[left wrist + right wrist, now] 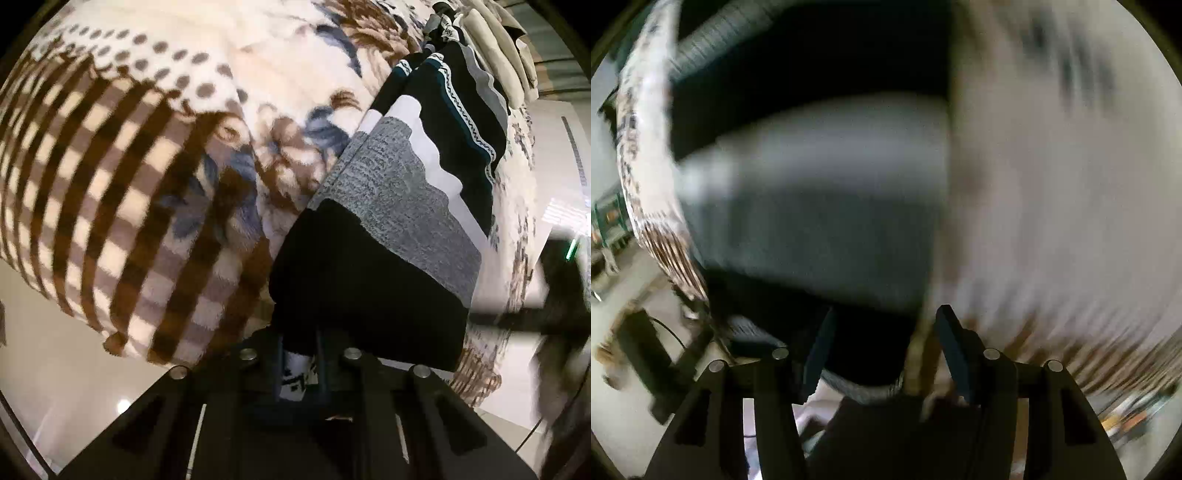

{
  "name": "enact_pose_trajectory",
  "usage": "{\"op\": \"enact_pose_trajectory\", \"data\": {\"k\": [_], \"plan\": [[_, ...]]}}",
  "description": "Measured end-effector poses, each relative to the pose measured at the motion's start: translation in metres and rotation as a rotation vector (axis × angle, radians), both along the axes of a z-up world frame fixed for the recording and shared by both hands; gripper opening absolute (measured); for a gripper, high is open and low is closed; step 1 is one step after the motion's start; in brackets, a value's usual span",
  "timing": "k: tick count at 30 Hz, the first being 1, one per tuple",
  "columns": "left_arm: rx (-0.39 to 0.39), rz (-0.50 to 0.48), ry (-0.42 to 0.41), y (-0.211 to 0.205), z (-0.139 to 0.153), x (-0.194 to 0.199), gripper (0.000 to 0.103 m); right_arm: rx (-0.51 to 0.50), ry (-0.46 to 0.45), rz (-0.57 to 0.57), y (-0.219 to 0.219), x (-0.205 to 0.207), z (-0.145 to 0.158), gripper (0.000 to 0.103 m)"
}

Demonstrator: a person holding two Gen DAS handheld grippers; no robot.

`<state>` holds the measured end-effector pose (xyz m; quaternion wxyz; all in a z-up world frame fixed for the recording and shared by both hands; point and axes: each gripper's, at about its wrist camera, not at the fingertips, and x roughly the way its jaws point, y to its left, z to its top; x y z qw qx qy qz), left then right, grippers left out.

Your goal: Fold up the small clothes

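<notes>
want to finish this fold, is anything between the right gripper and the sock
Nothing visible: the right hand-held gripper is open with the sock's dark end already between its fingers. The view is motion-blurred, though.

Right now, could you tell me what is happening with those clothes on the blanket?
A person with a gripper in each hand is folding a striped garment of black, grey and white bands, on a plush floral blanket. The left gripper is shut on the garment's black end. The right gripper is open with dark cloth between its fingers; that view is motion-blurred. More folded clothes lie at the far end.
</notes>
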<state>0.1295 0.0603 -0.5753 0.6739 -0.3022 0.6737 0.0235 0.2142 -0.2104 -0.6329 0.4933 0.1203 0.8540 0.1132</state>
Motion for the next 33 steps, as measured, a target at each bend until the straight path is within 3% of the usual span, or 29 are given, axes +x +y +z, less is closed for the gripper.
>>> {"op": "enact_pose_trajectory", "data": {"k": [2,5,8,9,11,12,13,14,15,17,22,27,29,30,31,32,33], "plan": [[0.024,-0.001,-0.005,-0.003,0.007,-0.003,0.010,0.059,0.017,-0.075,-0.007,-0.037,-0.010,0.022],[0.022,0.019,0.009,0.000,0.011,-0.010,0.010,0.055,-0.085,-0.060,-0.009,-0.059,-0.001,0.015],[-0.022,0.031,0.058,0.005,0.003,-0.014,0.015,0.010,-0.077,-0.030,-0.012,-0.066,-0.005,0.014],[-0.029,0.022,0.060,0.007,0.009,-0.011,0.015,0.008,-0.083,-0.022,-0.010,-0.064,-0.003,0.016],[0.005,-0.025,0.028,0.005,0.037,0.000,0.027,0.036,-0.096,-0.022,-0.010,-0.056,0.011,0.031],[0.015,-0.038,-0.003,0.005,0.052,0.006,0.032,0.055,-0.117,-0.039,-0.015,-0.051,0.022,0.046],[0.016,-0.054,-0.059,0.005,0.072,0.019,0.046,0.077,-0.150,-0.067,-0.022,-0.043,0.035,0.059],[0.021,-0.058,-0.092,0.005,0.084,0.031,0.052,0.093,-0.189,-0.098,-0.031,-0.033,0.049,0.062],[0.028,-0.055,-0.134,0.006,0.096,0.047,0.059,0.097,-0.217,-0.121,-0.038,-0.023,0.058,0.062],[-0.004,-0.045,-0.222,0.010,0.110,0.090,0.061,0.098,-0.277,-0.184,-0.057,0.007,0.076,0.062],[-0.032,-0.059,-0.375,0.007,0.100,0.245,0.061,0.092,-0.439,-0.326,-0.090,0.105,0.095,0.062],[-0.063,-0.157,-0.390,-0.008,0.067,0.377,0.061,0.088,-0.558,-0.435,-0.123,0.226,0.096,0.062],[-0.020,-0.233,-0.368,-0.023,0.049,0.418,0.061,0.098,-0.566,-0.511,-0.125,0.270,0.088,0.062],[-0.014,-0.267,-0.369,-0.029,0.042,0.431,0.058,0.105,-0.564,-0.552,-0.121,0.290,0.082,0.062],[0.010,-0.307,-0.374,-0.035,0.032,0.445,0.039,0.122,-0.555,-0.594,-0.124,0.306,0.073,0.062],[0.009,-0.330,-0.374,-0.038,0.026,0.450,0.013,0.140,-0.540,-0.639,-0.125,0.317,0.064,0.062],[-0.006,-0.340,-0.367,-0.038,0.021,0.454,0.005,0.157,-0.523,-0.677,-0.127,0.328,0.056,0.062]]}}
